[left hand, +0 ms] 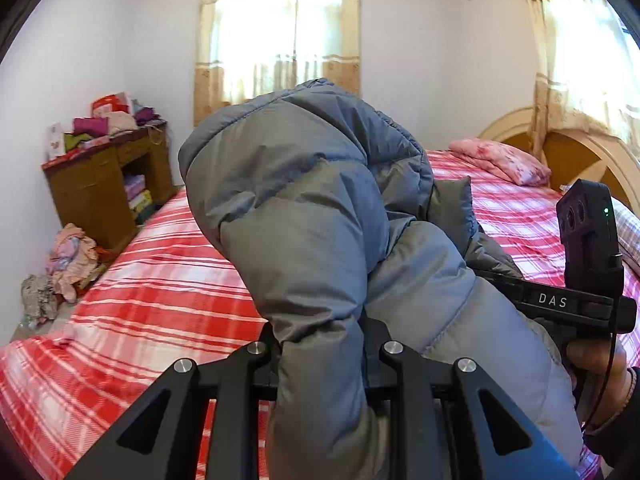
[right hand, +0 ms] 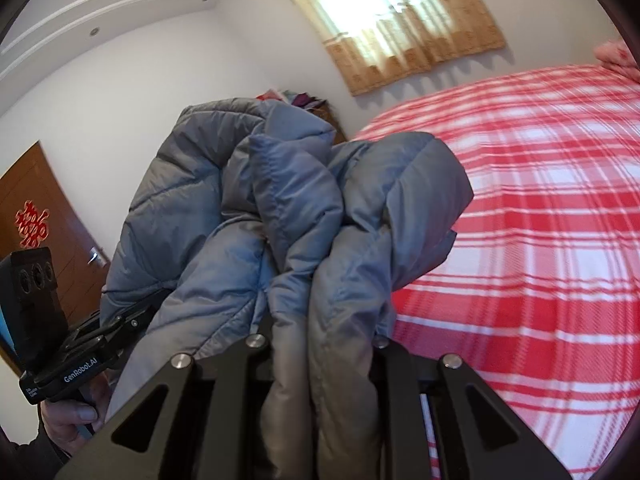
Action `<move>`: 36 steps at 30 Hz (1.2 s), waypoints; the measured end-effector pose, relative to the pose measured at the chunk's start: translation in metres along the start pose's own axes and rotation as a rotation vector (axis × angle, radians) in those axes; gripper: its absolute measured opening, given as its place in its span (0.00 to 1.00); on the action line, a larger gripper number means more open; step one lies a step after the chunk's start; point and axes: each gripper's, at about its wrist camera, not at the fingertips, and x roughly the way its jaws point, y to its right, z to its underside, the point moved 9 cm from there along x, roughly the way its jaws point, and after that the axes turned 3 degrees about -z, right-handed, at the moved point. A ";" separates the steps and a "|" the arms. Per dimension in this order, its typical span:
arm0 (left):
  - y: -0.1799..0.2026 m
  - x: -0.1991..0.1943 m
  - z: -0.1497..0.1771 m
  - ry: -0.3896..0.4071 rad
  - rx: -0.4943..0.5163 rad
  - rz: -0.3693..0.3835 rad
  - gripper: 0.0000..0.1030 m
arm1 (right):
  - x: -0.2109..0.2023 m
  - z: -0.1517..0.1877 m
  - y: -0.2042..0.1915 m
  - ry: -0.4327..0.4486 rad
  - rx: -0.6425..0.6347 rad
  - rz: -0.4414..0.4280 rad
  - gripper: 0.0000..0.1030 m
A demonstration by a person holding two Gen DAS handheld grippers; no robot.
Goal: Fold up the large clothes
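Observation:
A grey-blue puffer jacket point(left hand: 304, 208) hangs bunched up above the bed, held between both grippers. My left gripper point(left hand: 322, 360) is shut on a thick fold of the jacket, and its fingertips are buried in the fabric. My right gripper point(right hand: 322, 344) is shut on another bunch of the jacket point(right hand: 288, 208), fingertips also hidden. The right gripper's body shows at the right of the left wrist view point(left hand: 576, 304). The left gripper's body shows at the lower left of the right wrist view point(right hand: 80, 360).
The bed with a red and white plaid sheet point(left hand: 160, 280) lies below and ahead, also in the right wrist view point(right hand: 540, 220). A pink pillow point(left hand: 500, 164) lies by the headboard. A wooden cabinet point(left hand: 100, 184) with piled clothes stands far left. A brown door point(right hand: 48, 232) is at left.

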 end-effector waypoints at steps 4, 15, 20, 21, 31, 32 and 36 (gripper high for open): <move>-0.025 -0.005 0.003 0.002 -0.028 -0.042 0.23 | 0.025 -0.003 -0.018 -0.032 -0.036 -0.025 0.20; -0.085 -0.011 0.033 -0.022 -0.126 -0.109 0.23 | 0.079 0.006 -0.037 -0.127 -0.098 -0.062 0.20; -0.102 -0.008 0.044 -0.039 -0.151 -0.120 0.23 | 0.101 0.004 -0.029 -0.157 -0.107 -0.059 0.20; -0.104 -0.008 0.046 -0.042 -0.155 -0.120 0.23 | 0.105 0.004 -0.029 -0.163 -0.108 -0.058 0.20; -0.121 0.012 0.077 -0.107 -0.183 -0.138 0.23 | 0.137 0.023 -0.019 -0.235 -0.099 -0.033 0.20; -0.123 0.014 0.081 -0.115 -0.188 -0.138 0.23 | 0.141 0.026 -0.016 -0.245 -0.094 -0.029 0.20; -0.129 0.018 0.092 -0.132 -0.195 -0.146 0.30 | 0.149 0.036 -0.008 -0.271 -0.084 -0.017 0.20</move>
